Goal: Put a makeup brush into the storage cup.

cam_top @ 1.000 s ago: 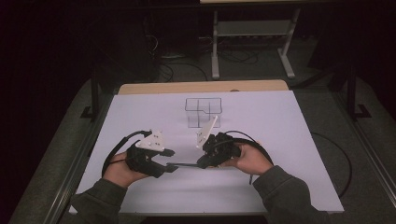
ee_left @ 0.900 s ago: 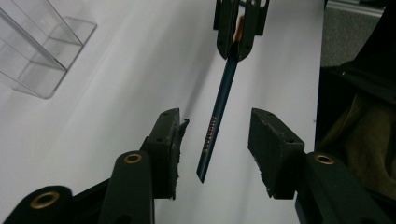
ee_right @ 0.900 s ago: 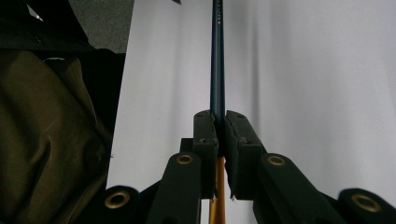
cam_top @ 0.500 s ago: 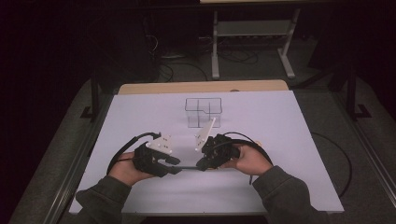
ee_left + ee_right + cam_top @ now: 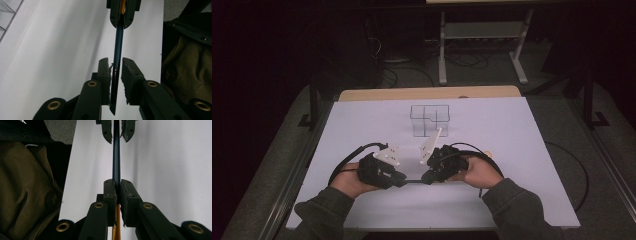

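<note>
Hands low over the white surface, I hold a tool in each, tips facing one another, with a slim dark blue rod stretched level between them, just above the sheet. My right tool is clamped tight on one end of the rod, where its colour turns orange, so that end stays fixed. My left tool has just been closing around the other end; the rod sits between its jaws, against one pad, with a narrow gap at the other, so it is not yet gripped there. From above, the rod bridges both tools. A clear divided box stands farther back on the surface, apart from my hands.
</note>
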